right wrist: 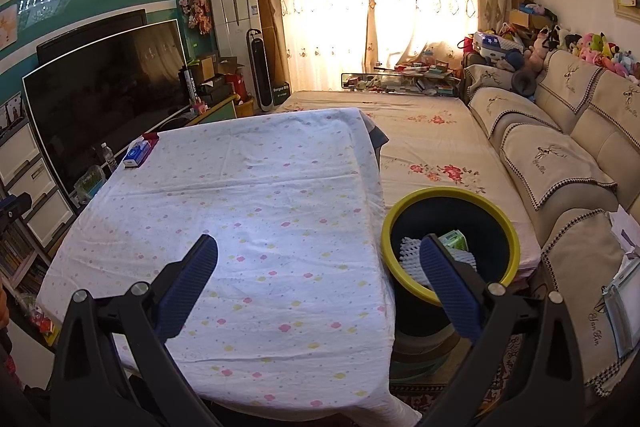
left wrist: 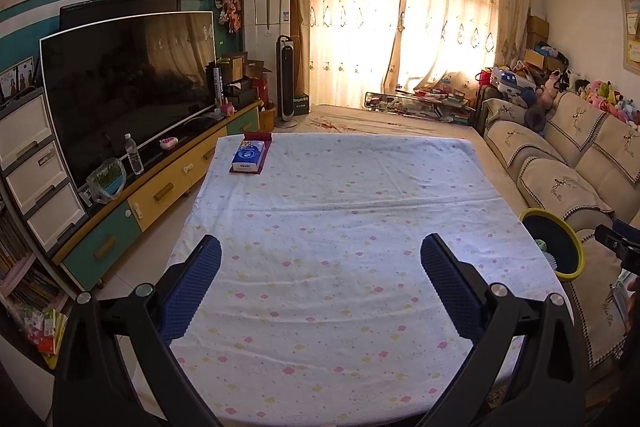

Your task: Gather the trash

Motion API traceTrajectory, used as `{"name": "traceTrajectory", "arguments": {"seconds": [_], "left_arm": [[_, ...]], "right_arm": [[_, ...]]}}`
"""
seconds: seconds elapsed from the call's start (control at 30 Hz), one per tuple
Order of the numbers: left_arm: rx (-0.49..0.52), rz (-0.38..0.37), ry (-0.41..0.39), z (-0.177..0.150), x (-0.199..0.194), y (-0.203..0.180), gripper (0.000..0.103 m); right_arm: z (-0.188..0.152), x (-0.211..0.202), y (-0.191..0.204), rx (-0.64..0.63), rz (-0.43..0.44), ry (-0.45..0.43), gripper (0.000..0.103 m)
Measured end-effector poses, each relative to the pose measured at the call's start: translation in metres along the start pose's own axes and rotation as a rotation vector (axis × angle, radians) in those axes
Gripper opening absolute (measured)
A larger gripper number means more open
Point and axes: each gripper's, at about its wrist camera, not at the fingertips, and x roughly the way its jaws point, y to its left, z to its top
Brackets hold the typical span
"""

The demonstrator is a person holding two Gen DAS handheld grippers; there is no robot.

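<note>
Both the left gripper [left wrist: 320, 267] and the right gripper [right wrist: 318, 267] hang released and empty above the table [right wrist: 256, 195], while the trash, white netting [right wrist: 412, 259] and a green pack [right wrist: 454, 239], lies in the bin [right wrist: 508, 223] beside the table, nearer the right gripper.

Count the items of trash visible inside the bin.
2: white foam netting at the bin's left, green packet behind it. Others may be hidden below.
</note>
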Motion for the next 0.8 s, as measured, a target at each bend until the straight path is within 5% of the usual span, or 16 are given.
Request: {"name": "traceTrajectory", "arguments": {"seconds": [0.8], "left_arm": [[0.007, -0.016, 0.016, -0.0005, 0.0078, -0.0002, 0.098]], "right_arm": [[-0.0026, 0.0031, 0.0012, 0.000, 0.003, 0.007, 0.096]]}}
